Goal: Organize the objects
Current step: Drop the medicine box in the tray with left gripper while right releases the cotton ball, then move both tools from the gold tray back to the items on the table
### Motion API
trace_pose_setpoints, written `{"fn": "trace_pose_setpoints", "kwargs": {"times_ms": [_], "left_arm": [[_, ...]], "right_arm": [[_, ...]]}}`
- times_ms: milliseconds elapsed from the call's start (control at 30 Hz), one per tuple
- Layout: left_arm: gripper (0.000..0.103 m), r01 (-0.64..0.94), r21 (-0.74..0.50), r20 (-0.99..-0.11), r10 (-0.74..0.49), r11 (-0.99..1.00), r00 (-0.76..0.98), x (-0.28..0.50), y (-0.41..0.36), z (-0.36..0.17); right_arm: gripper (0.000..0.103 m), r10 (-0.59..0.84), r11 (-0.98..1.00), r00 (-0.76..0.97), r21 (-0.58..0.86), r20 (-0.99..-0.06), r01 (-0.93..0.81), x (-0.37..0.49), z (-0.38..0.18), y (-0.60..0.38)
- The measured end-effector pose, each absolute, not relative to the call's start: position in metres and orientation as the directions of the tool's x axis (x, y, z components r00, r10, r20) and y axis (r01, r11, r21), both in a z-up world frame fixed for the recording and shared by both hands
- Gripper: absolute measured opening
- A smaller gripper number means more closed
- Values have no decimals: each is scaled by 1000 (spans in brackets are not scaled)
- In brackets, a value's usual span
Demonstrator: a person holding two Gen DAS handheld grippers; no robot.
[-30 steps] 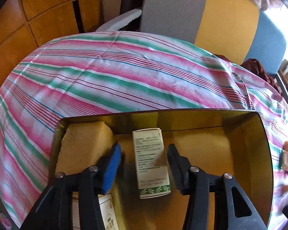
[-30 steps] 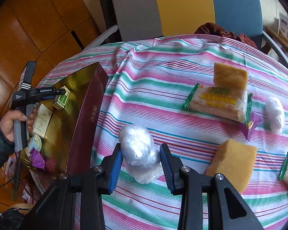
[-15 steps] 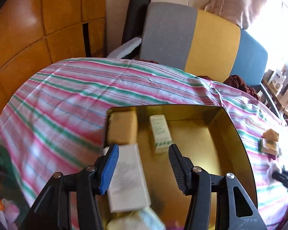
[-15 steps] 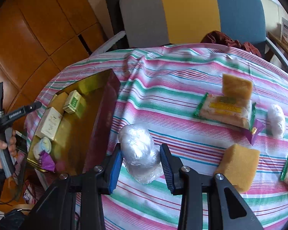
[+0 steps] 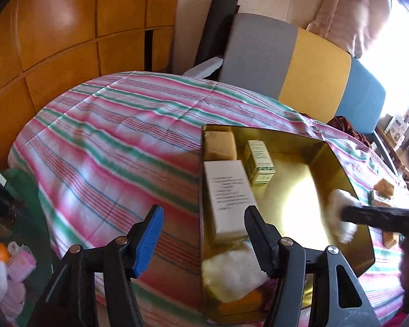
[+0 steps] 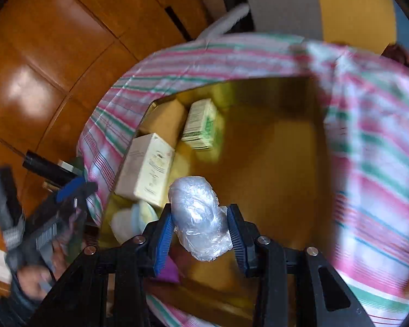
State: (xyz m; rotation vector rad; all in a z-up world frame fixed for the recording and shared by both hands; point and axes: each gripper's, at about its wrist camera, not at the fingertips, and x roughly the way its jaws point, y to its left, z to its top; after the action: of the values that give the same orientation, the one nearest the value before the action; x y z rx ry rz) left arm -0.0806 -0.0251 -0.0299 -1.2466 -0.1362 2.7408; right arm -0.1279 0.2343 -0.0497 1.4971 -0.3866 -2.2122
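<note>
The right gripper (image 6: pixel 200 234), a second ago low over the striped cloth (image 6: pixel 373 141) with the plastic-wrapped bundle (image 6: pixel 197 215) between its fingers, now holds that bundle clamped and lifted above the gold box (image 6: pixel 272 163) (its view is motion-blurred). The left gripper (image 5: pixel 204 234) is no longer astride the green-and-white carton (image 5: pixel 259 160) inside the box; it now sits back at the box's left wall, jaws apart.
</note>
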Motion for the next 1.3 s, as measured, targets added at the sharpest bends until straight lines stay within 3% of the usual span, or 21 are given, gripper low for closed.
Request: {"fn": "trace_pose_setpoints", "kwargs": {"times_ms": [200,333,700,1000,1300], "left_arm": [[65,-53,-146,-744,145,-988,-652,-74,-40,-37],[66,-54,-124,-735,128,-991,-666,-70,-42,-38],[67,-70,-84,-706,109,-994,-700,-60,-29,-25],[71,-121,-52,-681,124,-991,-722,-51,-10,-11],[73,-190,-39,-669,167,-981,-724,-44,19,1]], "right_arm": [[48,-546,-835,-302,537,-782,118,-163,-72,196],[49,-519,-852,-318,508,-793,125,-160,-69,189],[49,-366,-931,-444,325,-818,168,-123,-50,201],[50,-221,-973,-581,136,-783,186,-75,-26,217],[51,-139,-989,-629,75,-765,127,-39,-20,263]]}}
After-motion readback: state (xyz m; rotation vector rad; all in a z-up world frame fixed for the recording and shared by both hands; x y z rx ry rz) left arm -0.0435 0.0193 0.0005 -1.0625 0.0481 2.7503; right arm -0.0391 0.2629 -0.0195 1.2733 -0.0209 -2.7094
